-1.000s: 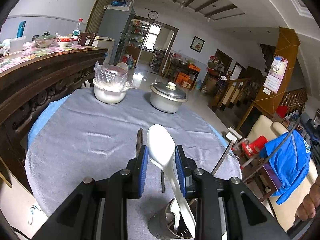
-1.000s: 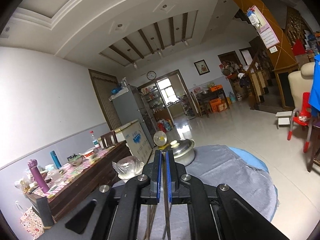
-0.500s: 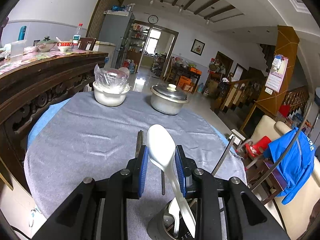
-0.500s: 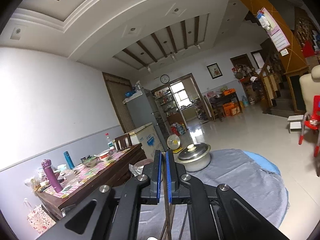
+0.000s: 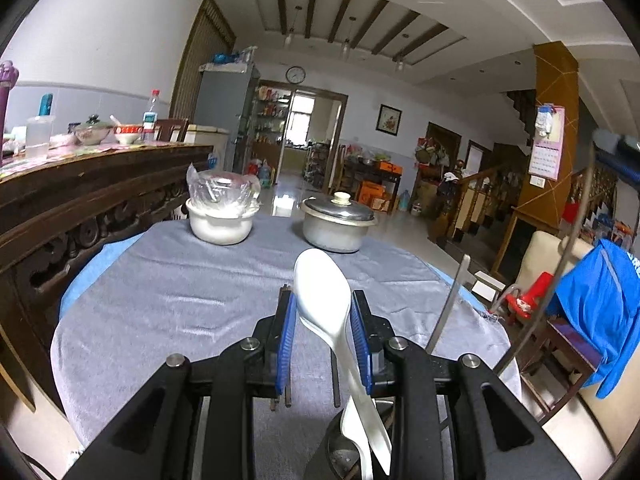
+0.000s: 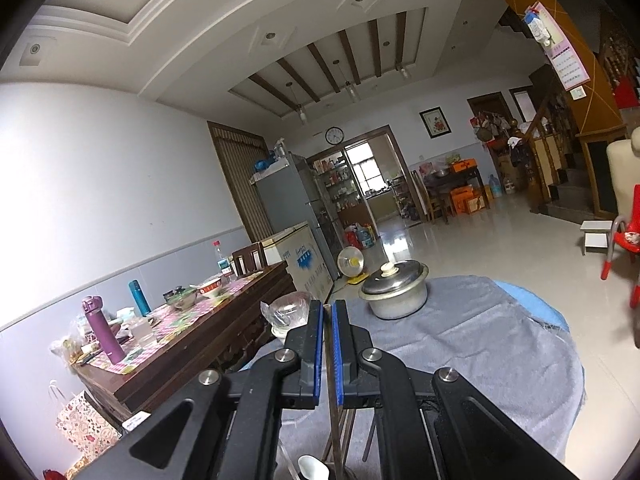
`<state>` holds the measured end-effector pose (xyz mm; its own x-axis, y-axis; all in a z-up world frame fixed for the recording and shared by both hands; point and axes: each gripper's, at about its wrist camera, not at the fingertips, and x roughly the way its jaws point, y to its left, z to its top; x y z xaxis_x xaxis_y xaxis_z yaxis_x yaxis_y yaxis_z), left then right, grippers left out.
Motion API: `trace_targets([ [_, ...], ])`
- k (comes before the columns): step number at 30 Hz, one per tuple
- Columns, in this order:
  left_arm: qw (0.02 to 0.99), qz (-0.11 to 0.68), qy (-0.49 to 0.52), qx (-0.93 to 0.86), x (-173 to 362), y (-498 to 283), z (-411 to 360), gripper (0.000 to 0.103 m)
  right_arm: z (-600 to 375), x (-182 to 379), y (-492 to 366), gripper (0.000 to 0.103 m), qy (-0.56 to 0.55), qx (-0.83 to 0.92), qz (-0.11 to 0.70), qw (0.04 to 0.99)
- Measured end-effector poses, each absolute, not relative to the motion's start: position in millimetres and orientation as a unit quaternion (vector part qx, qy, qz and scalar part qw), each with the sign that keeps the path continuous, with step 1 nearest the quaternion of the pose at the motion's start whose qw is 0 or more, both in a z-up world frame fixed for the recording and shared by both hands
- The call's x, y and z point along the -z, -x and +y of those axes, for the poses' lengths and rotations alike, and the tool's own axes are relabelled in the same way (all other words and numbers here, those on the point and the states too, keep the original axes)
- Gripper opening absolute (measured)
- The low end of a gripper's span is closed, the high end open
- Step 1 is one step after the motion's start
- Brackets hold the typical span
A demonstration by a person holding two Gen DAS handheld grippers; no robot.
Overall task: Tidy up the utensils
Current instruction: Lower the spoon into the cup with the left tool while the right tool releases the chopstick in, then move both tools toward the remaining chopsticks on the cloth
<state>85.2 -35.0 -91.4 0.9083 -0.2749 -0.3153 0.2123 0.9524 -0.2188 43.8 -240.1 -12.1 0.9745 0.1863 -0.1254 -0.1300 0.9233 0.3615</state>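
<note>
The pot stands on the table at its far side. Left of the pot sits the bowl; nearer than the pot, the spoon lies between the left gripper fingers, its handle running down into the holder.

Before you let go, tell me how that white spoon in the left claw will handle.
The white spoon looks like rigid plastic or melamine, so probably stiff and light. Its glossy surface may slip between the left claw pads. Its handle already reaches into the metal utensil holder, so released, it would likely drop in and lean on the rim.
</note>
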Motion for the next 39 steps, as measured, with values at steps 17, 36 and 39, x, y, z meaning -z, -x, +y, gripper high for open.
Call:
trace_targets([
  [17, 0.976, 0.169, 0.022, 0.137, 117.2, -73.3, -53.7, 0.029, -239.6, 20.7, -48.0, 0.005, -0.176, -0.082, 0.099, 0.976],
  [36, 0.977, 0.155, 0.015, 0.142, 106.6, -56.9, -37.2, 0.045, -250.3, 31.3, -55.1, 0.007, -0.212, -0.097, 0.132, 0.963],
  [39, 0.980, 0.154, 0.027, 0.127, 101.0, -59.9, -24.7, 0.051, -253.9, 32.5, -56.4, 0.007, -0.219, -0.088, 0.133, 0.962],
])
